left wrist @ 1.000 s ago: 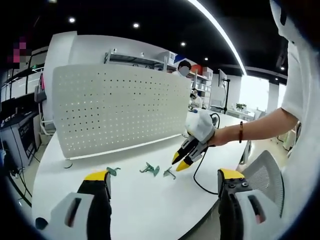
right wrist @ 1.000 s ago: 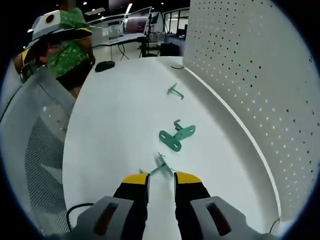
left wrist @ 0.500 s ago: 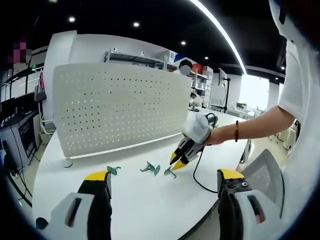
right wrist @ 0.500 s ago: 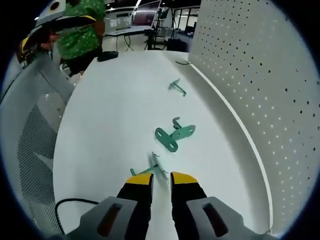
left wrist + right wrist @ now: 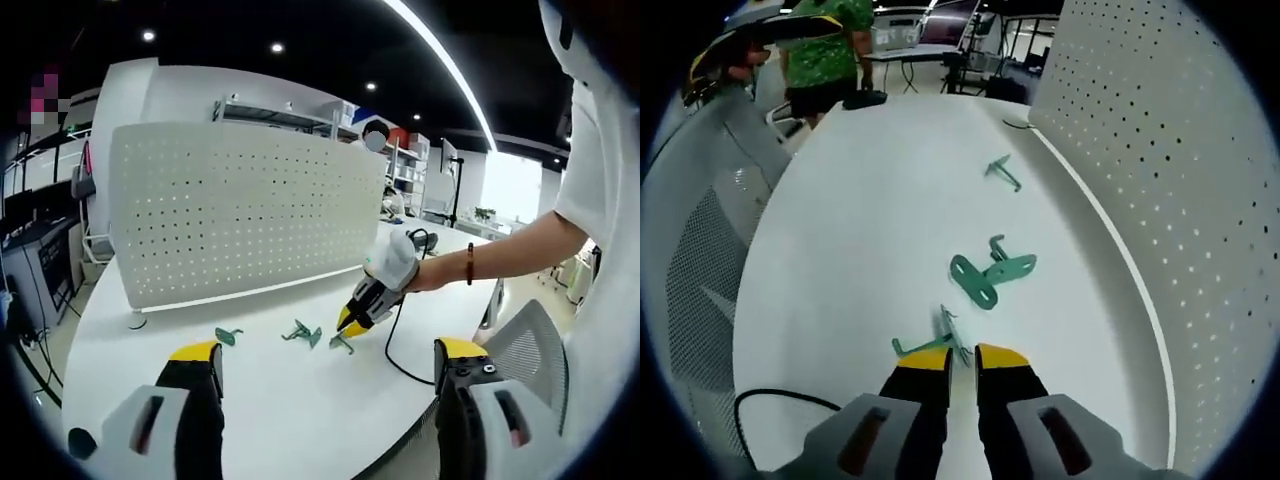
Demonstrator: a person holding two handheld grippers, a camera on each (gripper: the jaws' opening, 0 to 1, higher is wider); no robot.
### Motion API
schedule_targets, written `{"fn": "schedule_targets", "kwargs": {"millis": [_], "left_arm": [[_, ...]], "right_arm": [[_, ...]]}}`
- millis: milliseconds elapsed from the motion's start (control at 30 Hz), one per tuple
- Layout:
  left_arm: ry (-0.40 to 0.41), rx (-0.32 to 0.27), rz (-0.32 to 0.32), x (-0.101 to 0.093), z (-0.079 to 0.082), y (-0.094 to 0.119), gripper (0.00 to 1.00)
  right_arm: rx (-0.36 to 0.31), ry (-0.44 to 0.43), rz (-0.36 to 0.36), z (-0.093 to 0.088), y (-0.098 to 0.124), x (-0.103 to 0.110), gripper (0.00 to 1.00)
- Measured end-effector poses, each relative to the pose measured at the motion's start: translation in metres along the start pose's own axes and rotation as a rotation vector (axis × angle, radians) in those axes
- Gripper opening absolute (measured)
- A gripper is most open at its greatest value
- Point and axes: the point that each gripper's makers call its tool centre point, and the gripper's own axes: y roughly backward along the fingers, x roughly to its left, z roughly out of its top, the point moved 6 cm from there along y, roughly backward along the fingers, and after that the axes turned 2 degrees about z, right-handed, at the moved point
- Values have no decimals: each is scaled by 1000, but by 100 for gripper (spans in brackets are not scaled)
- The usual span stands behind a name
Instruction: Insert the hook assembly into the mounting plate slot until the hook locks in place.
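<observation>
Right claw (image 5: 962, 362) tips straddle green hook (image 5: 936, 339) on table (image 5: 860, 200).

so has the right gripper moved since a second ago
Yes. In the left gripper view the right gripper has dropped toward the table, closing on the nearest hook piece.

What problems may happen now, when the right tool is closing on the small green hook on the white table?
1. The right tool has only the thin hook end near its tips, so the hook may slip or pivot away.
2. The green mounting plate lies close ahead and could get nudged.
3. The black cable by the table edge might snag.
</observation>
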Motion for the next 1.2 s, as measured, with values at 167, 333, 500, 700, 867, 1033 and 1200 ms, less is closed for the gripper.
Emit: {"fn": "schedule_targets", "kwargs": {"millis": [167, 333, 500, 700, 867, 1033, 1200], "left_arm": [[5, 2, 2, 1, -1, 0, 90], [7, 1, -1, 1, -1, -1, 89], [11, -12, -11, 0, 0, -3, 89], [13, -28, -20, -1, 3, -3, 89], [14, -42, -30, -2, 6, -3, 89], [6, -63, -38, -3, 11, -4, 89], [3, -74, -48, -4, 14, -6, 88]], "right_arm": [[-1, -13, 12, -1, -2, 2, 4], [-2, -30, 19, -1, -2, 5, 3], [-16, -73, 26, -1, 1, 12, 3], [-94, -156, -21, 9, 11, 15, 2], [-169, -217, -43, 17, 18, 16, 2], [-204, -244, -86, 24, 27, 18, 2], [-220, -231, -120, 35, 35, 22, 2]]}}
